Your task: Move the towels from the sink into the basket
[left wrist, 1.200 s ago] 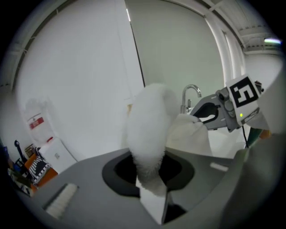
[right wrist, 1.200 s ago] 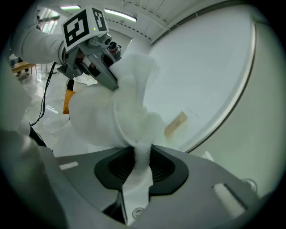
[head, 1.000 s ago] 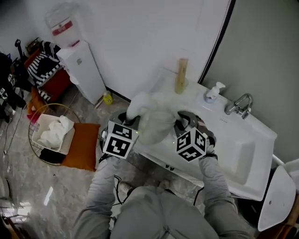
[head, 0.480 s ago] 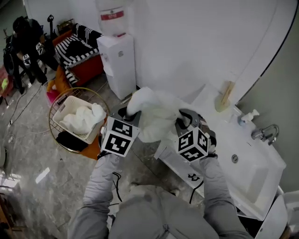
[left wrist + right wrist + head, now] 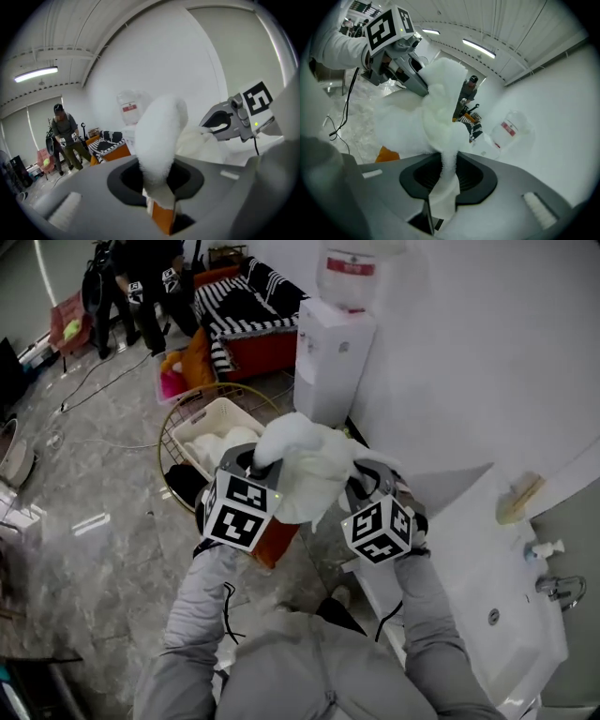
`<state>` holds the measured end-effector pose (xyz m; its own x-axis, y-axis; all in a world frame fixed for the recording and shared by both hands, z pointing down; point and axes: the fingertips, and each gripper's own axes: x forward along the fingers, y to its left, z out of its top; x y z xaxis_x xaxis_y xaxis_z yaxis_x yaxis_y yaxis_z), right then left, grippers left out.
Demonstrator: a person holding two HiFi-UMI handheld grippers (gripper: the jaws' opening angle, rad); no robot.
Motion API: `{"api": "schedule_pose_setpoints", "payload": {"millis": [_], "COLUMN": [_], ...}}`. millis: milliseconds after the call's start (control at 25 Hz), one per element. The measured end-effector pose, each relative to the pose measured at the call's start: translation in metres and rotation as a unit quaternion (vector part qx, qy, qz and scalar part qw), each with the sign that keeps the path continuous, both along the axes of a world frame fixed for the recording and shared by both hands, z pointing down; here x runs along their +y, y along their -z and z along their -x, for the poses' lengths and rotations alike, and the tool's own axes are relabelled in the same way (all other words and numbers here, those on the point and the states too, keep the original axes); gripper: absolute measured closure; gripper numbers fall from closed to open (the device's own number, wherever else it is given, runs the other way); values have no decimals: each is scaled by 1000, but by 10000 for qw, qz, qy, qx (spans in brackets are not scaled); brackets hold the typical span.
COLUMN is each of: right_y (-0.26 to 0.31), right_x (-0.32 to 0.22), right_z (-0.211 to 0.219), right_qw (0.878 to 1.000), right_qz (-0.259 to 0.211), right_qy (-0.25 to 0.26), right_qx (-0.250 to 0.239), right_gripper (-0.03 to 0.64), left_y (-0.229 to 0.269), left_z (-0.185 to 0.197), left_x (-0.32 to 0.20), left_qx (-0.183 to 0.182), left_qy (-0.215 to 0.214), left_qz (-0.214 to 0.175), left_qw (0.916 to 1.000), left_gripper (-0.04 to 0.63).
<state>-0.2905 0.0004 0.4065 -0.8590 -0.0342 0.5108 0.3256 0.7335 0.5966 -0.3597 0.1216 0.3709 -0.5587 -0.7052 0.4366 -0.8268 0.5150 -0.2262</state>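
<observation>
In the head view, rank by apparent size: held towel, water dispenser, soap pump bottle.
Water dispenser and held towel look about alike, towel nearer the camera, so unranked.
Soap pump bottle: clearly smallest.

Towel (image 5: pixel 305 470) held up between left tool (image 5: pixel 253 467) and right tool (image 5: pixel 366 482).
Each tool gripped one end; basket (image 5: pixel 192 426) on the floor beyond, sink (image 5: pixel 469 587) at lower right.

Fluffy cloth towel (image 5: pixel 302 468), glossy stone floor (image 5: pixel 94 563)

white water dispenser (image 5: pixel 333 357), striped blanket (image 5: pixel 248 307), soap bottle (image 5: pixel 547 548), standing person (image 5: pixel 63 136)
</observation>
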Motion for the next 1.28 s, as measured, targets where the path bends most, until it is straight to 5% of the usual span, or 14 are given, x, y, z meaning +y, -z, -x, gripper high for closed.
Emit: {"api": "schedule_pose_setpoints", "payload": {"millis": [240, 680, 1000, 1280], "right_y": [-8, -22, -60, -128], "right_x": [65, 139, 148, 146], "right_z": [76, 194, 258, 288], "right_qw": [9954, 9740, 9642, 9580], "right_qz": [-15, 90, 243, 383], "right_qy": [957, 2261, 2606, 2618], "right_qx": [54, 106, 427, 1104], "right_gripper": [538, 541, 543, 549], "left_y": [-8, -23, -52, -113], "left_z": [51, 139, 205, 252], "left_x": [75, 153, 168, 166], "left_qx": [48, 149, 309, 673], "left_qy": [977, 2329, 2888, 2935], "left_qz": [9, 137, 427, 977], "left_qw": [9952, 9723, 9559, 9486], "left_gripper": [451, 451, 451, 451]}}
